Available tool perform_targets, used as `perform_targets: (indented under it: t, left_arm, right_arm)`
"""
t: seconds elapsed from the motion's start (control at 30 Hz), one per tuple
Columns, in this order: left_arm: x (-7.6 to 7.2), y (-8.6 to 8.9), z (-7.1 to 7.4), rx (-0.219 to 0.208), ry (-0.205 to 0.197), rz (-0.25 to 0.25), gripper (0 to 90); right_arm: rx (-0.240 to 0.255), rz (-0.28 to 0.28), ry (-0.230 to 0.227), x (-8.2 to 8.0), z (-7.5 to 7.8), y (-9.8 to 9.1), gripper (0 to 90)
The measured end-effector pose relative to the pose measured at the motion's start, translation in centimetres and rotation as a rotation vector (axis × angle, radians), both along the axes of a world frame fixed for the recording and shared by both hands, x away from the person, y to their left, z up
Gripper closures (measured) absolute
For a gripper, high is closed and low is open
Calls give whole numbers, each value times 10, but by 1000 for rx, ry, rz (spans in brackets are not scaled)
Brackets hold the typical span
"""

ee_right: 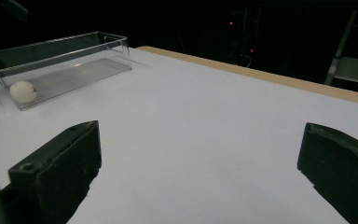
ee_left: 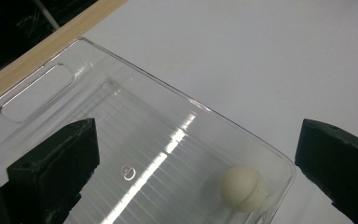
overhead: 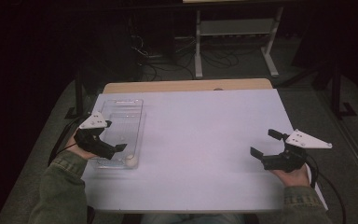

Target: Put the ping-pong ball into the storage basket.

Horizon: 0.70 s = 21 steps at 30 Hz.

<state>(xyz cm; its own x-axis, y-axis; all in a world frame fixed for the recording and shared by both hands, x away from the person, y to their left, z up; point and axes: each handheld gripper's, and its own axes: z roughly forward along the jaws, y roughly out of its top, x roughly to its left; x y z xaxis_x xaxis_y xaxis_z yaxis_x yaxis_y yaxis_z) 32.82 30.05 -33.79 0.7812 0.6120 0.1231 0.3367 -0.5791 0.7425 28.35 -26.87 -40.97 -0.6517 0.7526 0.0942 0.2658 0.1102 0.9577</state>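
Here, the counter (overhead: pixel 200 140) carries one clear plastic tray (overhead: pixel 135 122) and, inside it, one small white ball (overhead: pixel 131 160); there are two tools, one in each of the person's hands. The tray sits at the counter's left side, its long axis running from the person's edge toward the far edge, with a handle slot cut in its far end, as the left gripper view shows (ee_left: pixel 37 93). The ball lies on the tray's ribbed floor in the near right corner, close against the wall; being round, it points no way in particular. The left tool (overhead: pixel 116 148) hangs over the tray's near end with its jaws spread wide and nothing between them; in its own view, one jaw is above the tray floor and the other is out past the tray's wall, over the bare counter, with the ball (ee_left: pixel 242 189) lower between them. The right tool (overhead: pixel 266 143) is well apart from the tray, over the counter's right side near the edge, jaws likewise wide and holding nothing, aimed across the counter toward the tray (ee_right: pixel 60 65), where the ball (ee_right: pixel 23 91) shows at the near end.
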Motion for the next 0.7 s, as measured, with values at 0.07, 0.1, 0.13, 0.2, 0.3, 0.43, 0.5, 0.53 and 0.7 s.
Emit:
perform_targets:
  t: [0.07, 0.1, 0.13, 0.2, 0.3, 0.43, 0.5, 0.53, 0.7]
  left_arm:
    - [-2, 2, -3, -36, -6, 5, 0]
    - [-3, 2, -4, -52, -12, 9, 0]
    - [-4, 3, -5, -64, -16, 14, 0]
    - [-6, 6, -8, -85, -28, 27, 0]
    - [-9, 9, -12, -112, -42, 45, 0]
    - [-13, 11, -19, -133, -54, 52, 0]
    - [-14, 11, -22, -140, -68, 65, 0]
    - [-15, 11, -23, -148, -77, 74, 0]
    - [-19, 16, -27, -211, -116, 122, 0]
  right_arm:
    - [0, 0, -1, 0, 0, 0, 0]
    - [0, 0, -1, 0, 0, 0, 0]
    - [0, 0, -1, 0, 0, 0, 0]
    - [0, -1, -1, 0, 0, 0, 0]
    - [0, -2, -1, 0, 0, 0, 0]
    - [-5, 0, -1, 0, 0, 0, 0]
    - [-4, -1, -1, 0, 0, 0, 0]
    - [-3, -2, 0, 0, 0, 0, 0]
    - [-1, -2, -1, -1, 0, 0, 0]
